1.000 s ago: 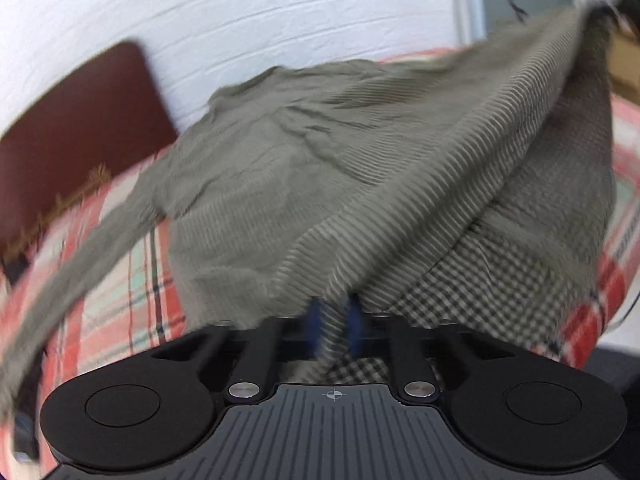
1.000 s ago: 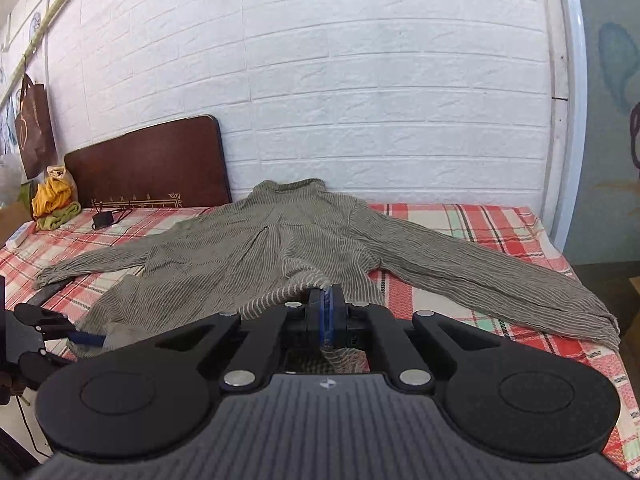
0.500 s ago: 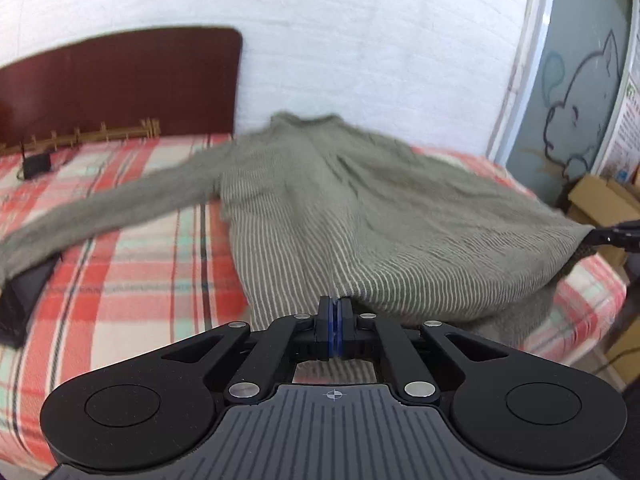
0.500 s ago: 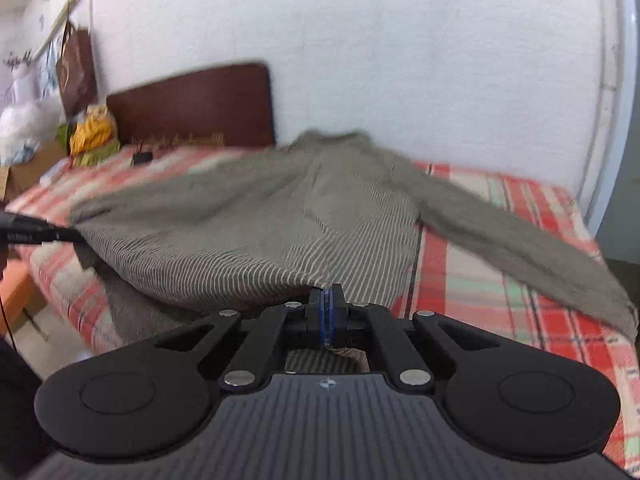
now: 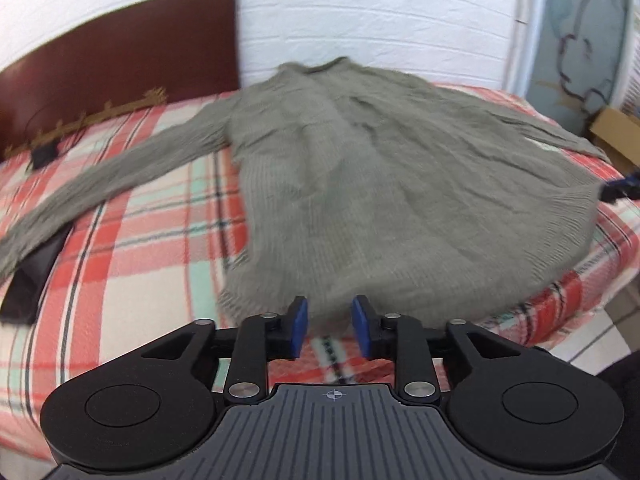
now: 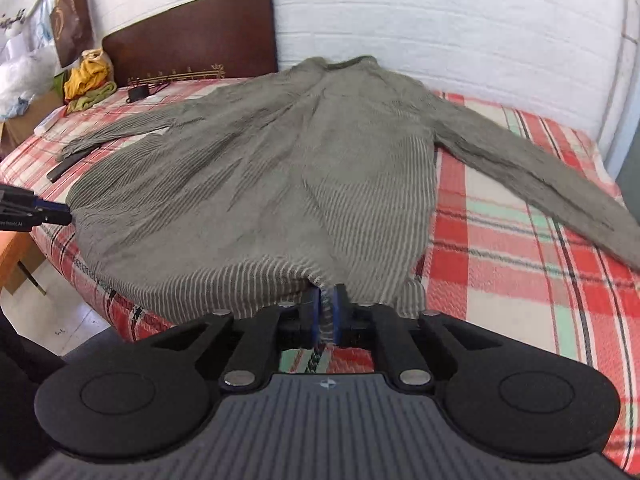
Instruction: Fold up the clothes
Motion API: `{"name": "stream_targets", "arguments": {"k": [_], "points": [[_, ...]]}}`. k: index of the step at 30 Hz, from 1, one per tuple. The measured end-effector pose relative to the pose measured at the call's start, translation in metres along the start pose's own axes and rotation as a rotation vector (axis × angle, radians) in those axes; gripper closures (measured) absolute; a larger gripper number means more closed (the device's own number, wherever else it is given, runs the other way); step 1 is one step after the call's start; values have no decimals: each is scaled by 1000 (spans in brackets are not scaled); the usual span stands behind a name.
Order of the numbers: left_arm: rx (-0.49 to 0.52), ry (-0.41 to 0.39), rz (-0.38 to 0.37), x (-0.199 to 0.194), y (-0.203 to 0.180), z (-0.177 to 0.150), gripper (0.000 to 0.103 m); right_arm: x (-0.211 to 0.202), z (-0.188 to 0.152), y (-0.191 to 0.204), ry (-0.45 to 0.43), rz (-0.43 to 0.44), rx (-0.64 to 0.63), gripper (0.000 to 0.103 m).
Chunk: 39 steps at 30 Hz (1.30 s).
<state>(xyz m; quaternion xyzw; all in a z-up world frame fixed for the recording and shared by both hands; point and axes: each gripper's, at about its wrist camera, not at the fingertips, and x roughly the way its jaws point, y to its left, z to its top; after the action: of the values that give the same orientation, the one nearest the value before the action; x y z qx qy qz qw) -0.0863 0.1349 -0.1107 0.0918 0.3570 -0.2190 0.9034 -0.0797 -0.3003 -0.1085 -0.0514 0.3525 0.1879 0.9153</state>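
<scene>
A grey striped long-sleeved shirt (image 5: 360, 184) lies spread flat on the plaid bed, collar toward the wall, both sleeves stretched out sideways; it also shows in the right wrist view (image 6: 280, 168). My left gripper (image 5: 329, 330) is open at the shirt's hem, with nothing between its blue pads. My right gripper (image 6: 327, 312) is shut on the hem at the shirt's other bottom corner. The left gripper's tip shows at the left edge of the right wrist view (image 6: 36, 210), and the right gripper's tip at the right edge of the left wrist view (image 5: 622, 188).
The bed (image 6: 520, 240) has a red plaid cover and a dark wooden headboard (image 6: 192, 36) against a white brick wall. A black object (image 5: 30, 280) lies under the left sleeve. Clothes (image 6: 88, 80) pile beside the headboard. A cardboard box (image 5: 616, 136) stands to the right.
The shirt was lifted and pulled, and now lies spread flat on the bed. My left gripper has opened and let go of the hem. My right gripper stays shut on it.
</scene>
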Motion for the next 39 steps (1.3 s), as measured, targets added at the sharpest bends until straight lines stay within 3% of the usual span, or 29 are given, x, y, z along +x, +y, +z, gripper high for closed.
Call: {"name": "stream_targets", "arguments": {"k": [1, 3, 11, 15, 17, 18, 19, 20, 21, 24, 28, 30, 32, 33, 35, 39], "points": [[37, -2, -15, -1, -7, 0, 53, -2, 0, 2, -9, -2, -18, 59], [106, 8, -55, -2, -18, -1, 52, -7, -1, 9, -25, 8, -66, 51], [247, 2, -170, 7, -47, -2, 43, -9, -5, 45, -42, 175, -203, 38], [304, 14, -191, 20, -59, -3, 38, 5, -4, 69, -9, 200, -320, 35], [314, 39, -193, 28, -62, -3, 41, 11, -3, 76, 10, 205, -361, 36], [307, 54, -192, 31, -60, -3, 67, 15, -2, 79, 24, 206, -374, 45], [290, 58, -189, 34, -58, 0, 85, 19, -1, 81, 37, 206, -388, 81], [265, 57, -193, 36, -55, 3, 89, 22, 3, 78, 52, 212, -363, 100], [222, 46, -215, 35, -49, 9, 91, 25, 8, 75, 67, 218, -332, 103], [95, -19, -258, 30, -27, 30, 93, 24, 31, 65, 3, 227, -264, 103], [2, -105, -243, 34, -5, 60, 93, 23, 64, 51, -87, 242, -178, 103], [-30, -135, -233, 39, 1, 75, 92, 24, 72, 50, -115, 274, -158, 98], [-51, -149, -235, 48, 4, 88, 84, 26, 76, 52, -130, 312, -154, 70], [-57, -147, -241, 54, 5, 94, 81, 27, 75, 57, -133, 321, -169, 43], [-72, -133, -246, 67, 5, 102, 71, 27, 67, 71, -148, 311, -241, 40], [-95, -85, -237, 93, 8, 110, 70, 35, 54, 96, -133, 259, -351, 44]]}}
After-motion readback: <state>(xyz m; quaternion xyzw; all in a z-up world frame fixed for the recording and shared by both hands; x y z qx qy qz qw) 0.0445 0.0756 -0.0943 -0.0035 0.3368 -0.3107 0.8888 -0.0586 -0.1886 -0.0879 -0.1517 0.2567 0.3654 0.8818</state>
